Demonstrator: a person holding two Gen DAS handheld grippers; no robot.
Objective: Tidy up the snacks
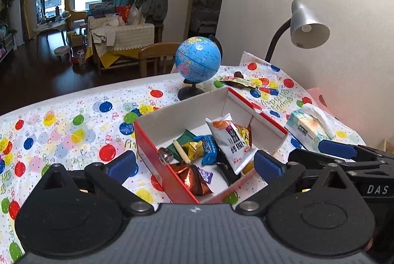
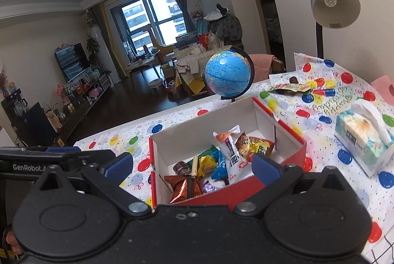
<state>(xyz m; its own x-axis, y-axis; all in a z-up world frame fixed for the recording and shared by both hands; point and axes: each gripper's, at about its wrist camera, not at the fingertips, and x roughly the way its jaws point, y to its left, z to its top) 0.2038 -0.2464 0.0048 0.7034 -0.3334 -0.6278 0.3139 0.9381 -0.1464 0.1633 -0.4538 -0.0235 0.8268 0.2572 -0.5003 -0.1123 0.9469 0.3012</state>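
A red box [image 1: 152, 153] with a white inside stands on the balloon-print tablecloth [image 1: 73, 131]. In it lie several snack packets, among them a white one [image 1: 230, 138] leaning upright and a shiny brown one [image 1: 194, 177] at the near end. My left gripper [image 1: 194, 163] hovers open over the box's near end, with nothing pressed between its blue pads. My right gripper [image 2: 192, 164] is also open above the same box [image 2: 295, 145], over the white packet [image 2: 230, 153] and the brown one [image 2: 183, 186]. More wrappers [image 1: 236, 80] lie on the cloth behind the box.
A blue globe [image 1: 198, 61] stands just behind the box, a grey desk lamp [image 1: 307, 26] at the back right, and a tissue box [image 1: 310, 127] to the right. A wooden chair [image 1: 157, 54] is beyond the table's far edge. The cloth left of the box is bare.
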